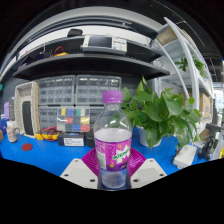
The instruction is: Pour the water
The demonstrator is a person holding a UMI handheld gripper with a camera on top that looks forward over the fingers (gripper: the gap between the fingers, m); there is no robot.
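A clear plastic bottle point(112, 140) with a purple cap and a purple-and-green label stands upright between my fingers. My gripper point(112, 172) is shut on the bottle, the magenta pads point(91, 160) pressing its lower body from both sides. The bottle's base shows below the label, between the white fingertips. The bottle appears held above the blue table point(40, 160). No cup or other vessel shows.
A green potted plant point(162, 112) stands just right of the bottle. Behind are a dark shelf unit point(80, 65) with boxes, a colourful box point(72, 122) and small items on the table's left. A white object point(186, 155) lies at the right.
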